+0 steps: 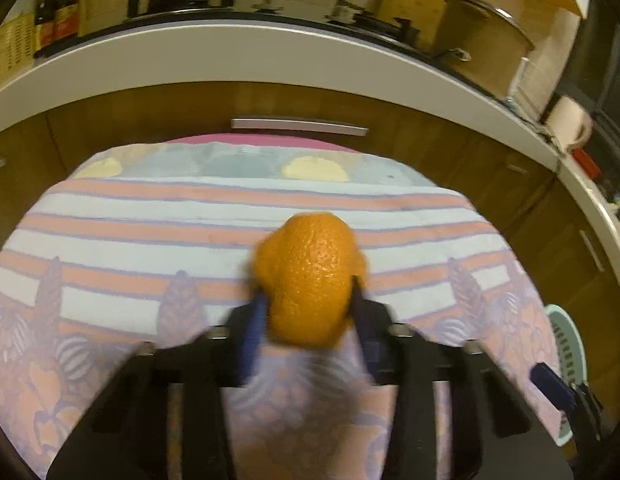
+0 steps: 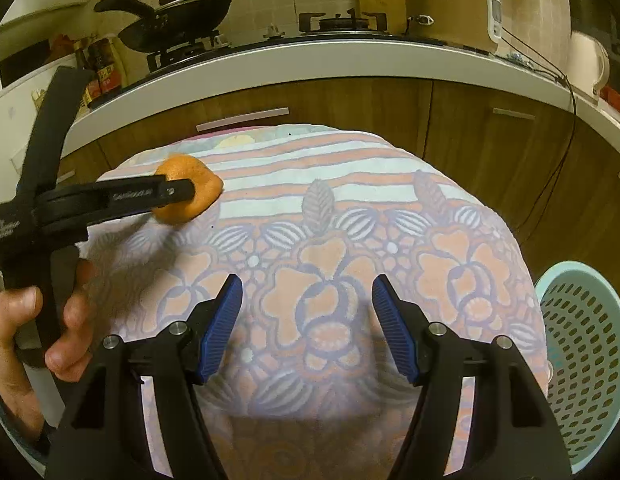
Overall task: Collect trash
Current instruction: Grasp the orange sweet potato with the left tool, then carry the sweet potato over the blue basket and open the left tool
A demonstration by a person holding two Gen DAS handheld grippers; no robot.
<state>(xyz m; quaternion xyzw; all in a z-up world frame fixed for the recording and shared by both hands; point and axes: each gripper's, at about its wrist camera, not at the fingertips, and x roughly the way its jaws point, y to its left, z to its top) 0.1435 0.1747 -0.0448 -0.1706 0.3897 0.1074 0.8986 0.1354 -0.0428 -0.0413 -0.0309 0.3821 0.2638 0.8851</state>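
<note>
Jaws of the left gripper (image 1: 308, 300) are pinched on a dimpled orange peel piece (image 1: 310, 276), held just above the far, striped part of a pastel floral-and-striped towel (image 2: 330, 240). Jaws of the right gripper (image 2: 306, 320) are spread wide with nothing between them, over the towel's flower pattern. A perforated mint-green plastic basket (image 2: 582, 320) is seen beside the towel's right edge.

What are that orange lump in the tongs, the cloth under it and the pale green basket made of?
Orange lump: looks like citrus peel, dimpled, slightly glossy skin.
Cloth: seems terry towelling, with a fuzzy matt nap and woven stripes and flowers.
Basket: probably moulded plastic, smooth, with regular rows of punched holes.
</note>
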